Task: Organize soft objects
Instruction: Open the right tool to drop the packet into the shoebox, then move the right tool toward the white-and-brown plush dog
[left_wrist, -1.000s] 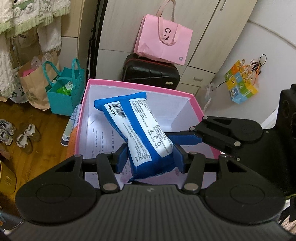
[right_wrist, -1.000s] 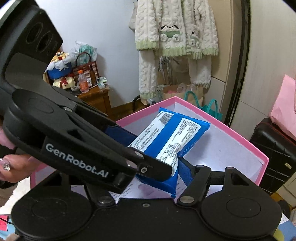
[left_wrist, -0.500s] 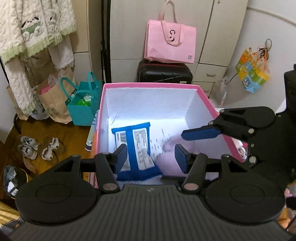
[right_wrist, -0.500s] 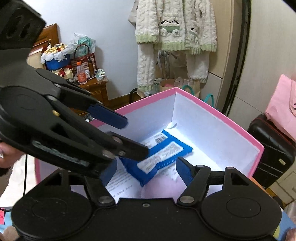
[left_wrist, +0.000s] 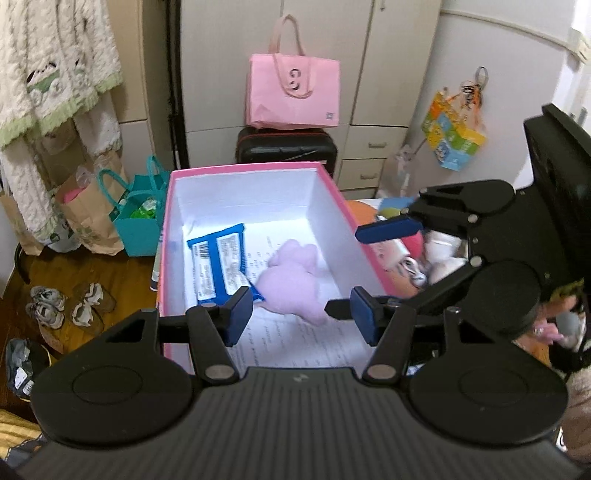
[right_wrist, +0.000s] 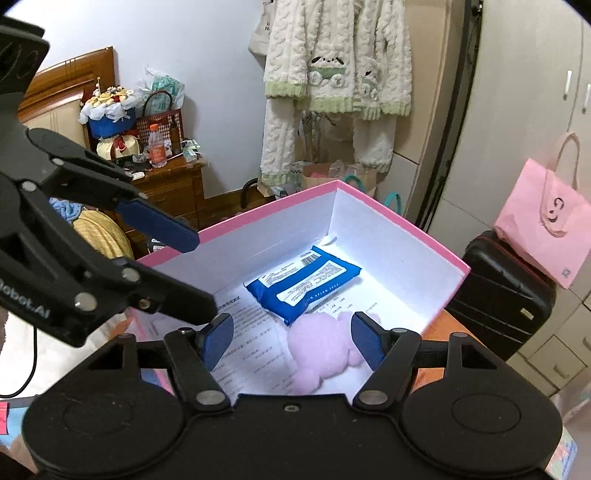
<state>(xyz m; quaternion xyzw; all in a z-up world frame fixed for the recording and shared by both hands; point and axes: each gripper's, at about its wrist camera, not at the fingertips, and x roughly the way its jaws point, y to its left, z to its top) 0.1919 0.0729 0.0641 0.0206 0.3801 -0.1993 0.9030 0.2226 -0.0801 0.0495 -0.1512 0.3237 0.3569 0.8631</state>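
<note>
Beige wardrobe (left_wrist: 362, 74) at my 12 o'clock; wooden floor (left_wrist: 74, 269) at 9; white wall (right_wrist: 184, 44), wooden dresser (right_wrist: 173, 188).

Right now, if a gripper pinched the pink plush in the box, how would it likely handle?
The pink plush looks fluffy, so it would probably squash and droop. Probably light. Lying slumped on the paper, it seems unlikely to roll.

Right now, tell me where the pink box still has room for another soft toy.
Free floor: behind the blue wipes pack and pink plush to the pink box's far wall, and the paper-lined near end. Crowded: outside the right wall, piled toys.
</note>
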